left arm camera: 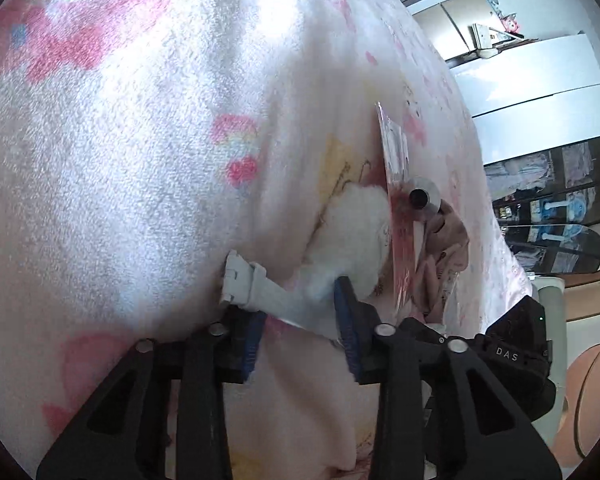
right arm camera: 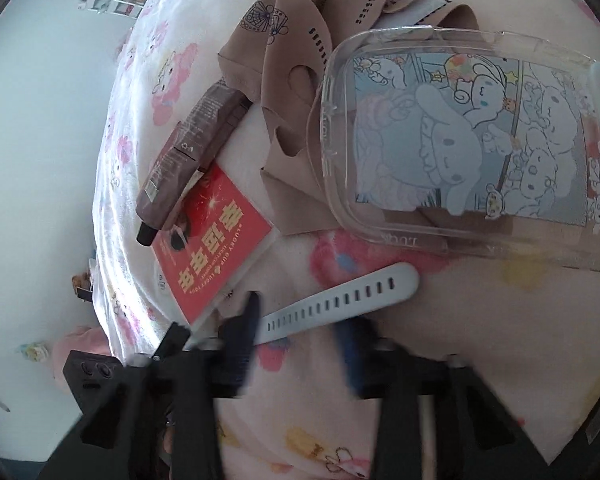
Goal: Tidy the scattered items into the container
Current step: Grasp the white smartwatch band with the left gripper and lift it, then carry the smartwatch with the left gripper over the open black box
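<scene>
Strap half with the buckle (left arm camera: 260,296) lay slantwise across the gap of the left fingers (left arm camera: 300,316). They stood apart, and its ends reached both blue pads (left arm camera: 350,336). Whether they pressed on it could not be told. Just beyond them sat a white fluffy lump (left arm camera: 356,228) on the pink blanket (left arm camera: 140,160).

The holed strap half (right arm camera: 340,298) lay on the same blanket, its near end inside the blurred right fingers (right arm camera: 300,324). These stood apart, with the strap against one and clear of the other. Ahead and to one side lay the clear container (right arm camera: 340,208), resting partly on beige cloth (right arm camera: 284,64). To the other side a red packet (right arm camera: 216,240) lay under a brown tube (right arm camera: 188,152).
</scene>
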Tool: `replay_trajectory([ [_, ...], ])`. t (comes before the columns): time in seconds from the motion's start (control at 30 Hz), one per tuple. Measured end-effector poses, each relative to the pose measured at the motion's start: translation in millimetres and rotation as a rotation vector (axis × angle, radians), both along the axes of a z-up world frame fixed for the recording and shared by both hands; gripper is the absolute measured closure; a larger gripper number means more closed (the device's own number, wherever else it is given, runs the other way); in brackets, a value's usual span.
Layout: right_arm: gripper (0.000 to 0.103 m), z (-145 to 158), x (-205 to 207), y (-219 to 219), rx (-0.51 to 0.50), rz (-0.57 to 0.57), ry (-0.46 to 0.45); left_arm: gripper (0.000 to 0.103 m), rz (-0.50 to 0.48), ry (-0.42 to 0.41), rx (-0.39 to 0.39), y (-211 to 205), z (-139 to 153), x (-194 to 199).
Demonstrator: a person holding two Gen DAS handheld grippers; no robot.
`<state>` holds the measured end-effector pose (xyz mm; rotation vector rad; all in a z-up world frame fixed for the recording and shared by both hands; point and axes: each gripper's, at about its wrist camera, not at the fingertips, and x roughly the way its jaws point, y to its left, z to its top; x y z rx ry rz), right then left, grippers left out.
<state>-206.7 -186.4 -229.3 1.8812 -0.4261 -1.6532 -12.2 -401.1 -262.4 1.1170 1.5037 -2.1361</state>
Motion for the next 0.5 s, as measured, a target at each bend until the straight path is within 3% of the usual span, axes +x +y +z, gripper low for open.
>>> replay_trajectory([
  [0.03,0.098,1.3,0.7,1.5,-0.013,-0.017,-0.007,0.098,-0.003,0.008,-0.014,2.9,4.1,0.3],
  [0.1,0.099,12.5,5.1,4.5,-0.033,-0.024,0.036,0.101,-0.014,0.007,-0.064,12.0,15.8,3.2],
  [0.17,0.1,25.6,12.4,8.3,-0.042,-0.027,0.081,0.102,-0.051,0.012,-0.096,23.8,27.7,5.1],
  [0.27,0.101,50.3,27.2,21.6,-0.086,-0.076,0.116,0.102,-0.153,0.006,-0.082,44.0,48.5,4.3],
  [0.4,0.101,98.3,56.9,48.2,-0.181,-0.114,0.208,0.102,-0.229,0.055,-0.194,70.9,90.2,16.4],
  [0.5,0.1,125.3,70.9,68.1,-0.193,-0.13,0.26,0.102,-0.271,0.11,-0.206,81.2,111.0,17.2],
])
